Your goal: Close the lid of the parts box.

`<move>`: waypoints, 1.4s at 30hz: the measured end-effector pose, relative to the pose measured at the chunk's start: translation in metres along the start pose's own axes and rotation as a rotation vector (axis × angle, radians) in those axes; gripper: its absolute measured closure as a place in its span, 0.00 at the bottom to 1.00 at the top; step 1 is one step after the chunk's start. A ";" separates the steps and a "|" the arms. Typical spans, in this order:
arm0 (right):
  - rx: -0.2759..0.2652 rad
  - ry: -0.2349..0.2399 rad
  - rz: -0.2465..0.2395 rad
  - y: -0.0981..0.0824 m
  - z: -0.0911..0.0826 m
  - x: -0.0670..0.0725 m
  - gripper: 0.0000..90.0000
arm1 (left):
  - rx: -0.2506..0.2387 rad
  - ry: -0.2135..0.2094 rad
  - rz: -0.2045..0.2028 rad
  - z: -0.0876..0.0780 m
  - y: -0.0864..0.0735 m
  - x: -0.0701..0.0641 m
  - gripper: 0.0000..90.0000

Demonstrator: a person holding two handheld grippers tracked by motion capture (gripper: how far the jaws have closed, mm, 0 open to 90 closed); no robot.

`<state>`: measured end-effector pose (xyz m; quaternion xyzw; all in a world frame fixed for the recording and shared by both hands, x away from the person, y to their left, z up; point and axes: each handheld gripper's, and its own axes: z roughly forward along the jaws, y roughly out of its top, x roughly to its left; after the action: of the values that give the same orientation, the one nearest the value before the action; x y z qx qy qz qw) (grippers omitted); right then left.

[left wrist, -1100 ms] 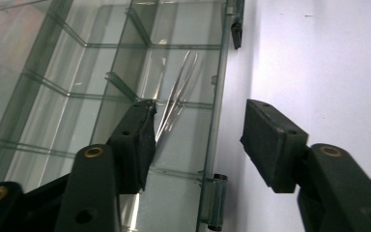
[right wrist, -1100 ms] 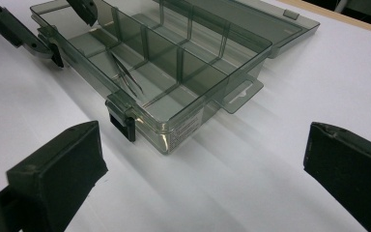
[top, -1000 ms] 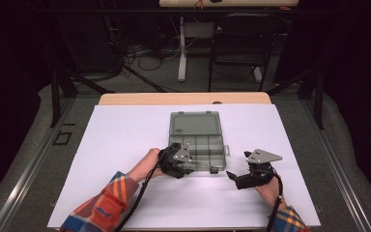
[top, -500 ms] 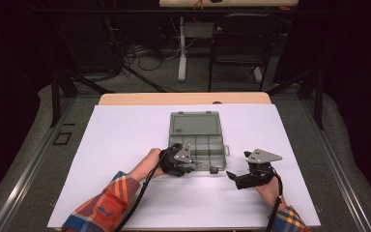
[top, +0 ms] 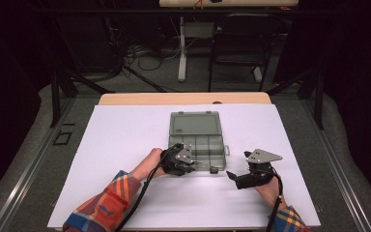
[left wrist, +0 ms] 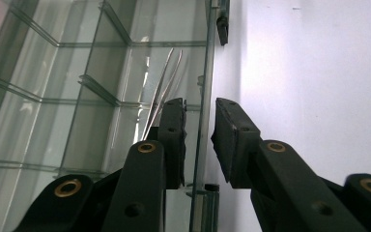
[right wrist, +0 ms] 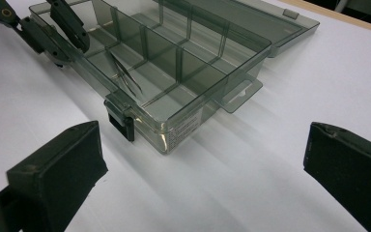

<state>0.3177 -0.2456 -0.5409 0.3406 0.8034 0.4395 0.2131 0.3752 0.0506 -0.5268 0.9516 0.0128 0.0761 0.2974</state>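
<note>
- Two jaws of the left gripper [left wrist: 198,140] straddle the front wall of the organizer box [top: 196,140], one inside, one outside; they have just been closing, a thin gap still shows (not clamped yet).
- Tweezers [left wrist: 162,92] lie in the compartment just past the inner jaw.
- Right gripper [right wrist: 198,183] wide open, empty, hovering near the box latch [right wrist: 121,123].
- Box sits mid white mat [top: 125,135], lid open.
- Step, my read: pinning the box. Next: finish the clamp, then bring the right in.

Our clear smoky compartment box [top: 196,141], lid open flat on the far side, mid-table, our tweezers [right wrist: 125,77] lying in a near compartment
</note>
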 end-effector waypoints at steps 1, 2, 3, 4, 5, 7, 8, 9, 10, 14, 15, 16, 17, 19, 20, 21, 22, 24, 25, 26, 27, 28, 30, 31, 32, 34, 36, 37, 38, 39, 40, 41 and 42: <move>-0.001 0.000 -0.001 0.000 0.000 0.000 0.00 | 0.003 -0.004 0.002 0.001 0.000 0.000 0.82; -0.001 -0.001 -0.003 0.000 0.000 -0.001 0.00 | -0.004 -0.007 0.000 0.002 0.000 0.000 0.83; -0.001 -0.001 -0.002 0.000 -0.001 0.000 0.00 | -0.006 -0.006 0.000 0.003 0.000 0.000 0.83; -0.003 0.000 -0.002 0.000 -0.001 0.000 0.00 | 0.000 -0.007 0.003 0.003 0.000 0.000 0.84; 0.000 -0.002 -0.003 0.001 -0.001 0.000 0.00 | 0.005 -0.015 0.007 0.004 0.000 0.001 0.85; -0.003 -0.001 -0.001 0.001 -0.001 0.001 0.00 | 0.008 -0.013 0.005 0.005 0.000 0.000 0.86; -0.003 -0.001 -0.003 0.001 -0.001 0.001 0.00 | 0.010 -0.016 0.008 0.006 0.000 0.000 0.87; -0.003 -0.001 -0.003 0.001 -0.001 0.001 0.00 | 0.011 -0.020 0.010 0.006 0.000 0.000 0.87; -0.003 -0.002 -0.003 0.001 -0.001 0.001 0.00 | 0.016 -0.018 0.014 0.006 0.000 0.001 0.88; -0.005 -0.004 0.000 0.001 -0.002 0.000 0.00 | 0.013 -0.032 0.027 0.007 -0.001 0.003 0.90; -0.005 -0.004 0.000 0.001 -0.001 0.000 0.00 | 0.012 -0.031 0.030 0.006 -0.001 0.003 0.91; -0.004 -0.003 0.002 0.001 -0.001 0.000 0.00 | 0.009 -0.032 0.029 0.007 -0.001 0.003 0.92; -0.003 -0.004 0.003 0.001 -0.001 -0.001 0.00 | 0.014 -0.034 0.031 0.007 -0.002 0.004 0.92; -0.003 -0.006 0.004 0.001 -0.002 -0.001 0.00 | 0.016 -0.045 0.035 0.009 -0.002 0.005 0.92; -0.006 -0.008 0.006 0.001 -0.002 0.000 0.00 | 0.019 -0.049 0.036 0.009 -0.002 0.005 0.92; -0.005 -0.008 0.004 0.001 -0.002 -0.001 0.00 | 0.017 -0.062 0.039 0.009 -0.002 0.006 0.93; -0.005 -0.007 0.005 0.001 -0.002 -0.001 0.00 | 0.019 -0.056 0.043 0.010 -0.002 0.006 0.93; -0.005 -0.007 0.004 0.002 -0.002 -0.001 0.00 | 0.017 -0.067 0.044 0.010 -0.003 0.008 0.94; -0.005 -0.007 0.005 0.002 -0.002 -0.001 0.00 | 0.019 -0.071 0.046 0.010 -0.002 0.008 0.94; -0.004 -0.005 0.007 0.002 -0.002 -0.002 0.00 | 0.021 -0.073 0.055 0.010 -0.002 0.008 0.94; -0.003 -0.005 0.009 0.002 -0.002 -0.002 0.00 | 0.025 -0.074 0.061 0.010 -0.002 0.008 0.94; 0.000 -0.004 0.008 0.002 -0.001 -0.002 0.00 | 0.026 -0.074 0.065 0.010 -0.001 0.008 0.94; 0.000 -0.005 0.007 0.002 -0.002 -0.002 0.00 | 0.032 -0.080 0.072 0.010 -0.001 0.009 0.95; -0.001 -0.007 0.006 0.002 -0.002 -0.002 0.00 | 0.027 -0.081 0.075 0.010 -0.001 0.009 0.95; -0.003 -0.008 0.006 0.002 -0.002 -0.002 0.00 | 0.030 -0.088 0.080 0.010 -0.001 0.010 0.95; -0.002 -0.010 0.008 0.002 -0.002 -0.002 0.00 | 0.023 -0.091 0.081 0.010 -0.001 0.011 0.95; 0.000 -0.011 0.007 0.002 -0.002 -0.002 0.00 | 0.018 -0.091 0.083 0.011 -0.002 0.011 0.95; 0.000 -0.012 0.007 0.002 -0.002 -0.002 0.00 | 0.018 -0.091 0.084 0.011 -0.002 0.011 0.95; 0.000 -0.012 0.009 0.002 -0.002 -0.002 0.00 | 0.018 -0.091 0.084 0.011 -0.002 0.011 0.95; 0.001 -0.011 0.012 0.003 -0.001 -0.003 0.00 | 0.018 -0.092 0.085 0.011 -0.002 0.011 0.95; 0.001 -0.012 0.011 0.003 -0.001 -0.003 0.00 | 0.018 -0.094 0.088 0.011 -0.002 0.011 0.95; 0.004 -0.015 0.008 0.003 -0.001 -0.003 0.00 | 0.020 -0.098 0.091 0.011 -0.002 0.012 0.95; 0.006 -0.020 0.005 0.004 -0.001 -0.003 0.00 | 0.021 -0.100 0.093 0.011 -0.002 0.012 0.95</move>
<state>0.3205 -0.2467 -0.5371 0.3476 0.8018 0.4338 0.2192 0.3885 0.0467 -0.5349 0.9569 -0.0456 0.0421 0.2838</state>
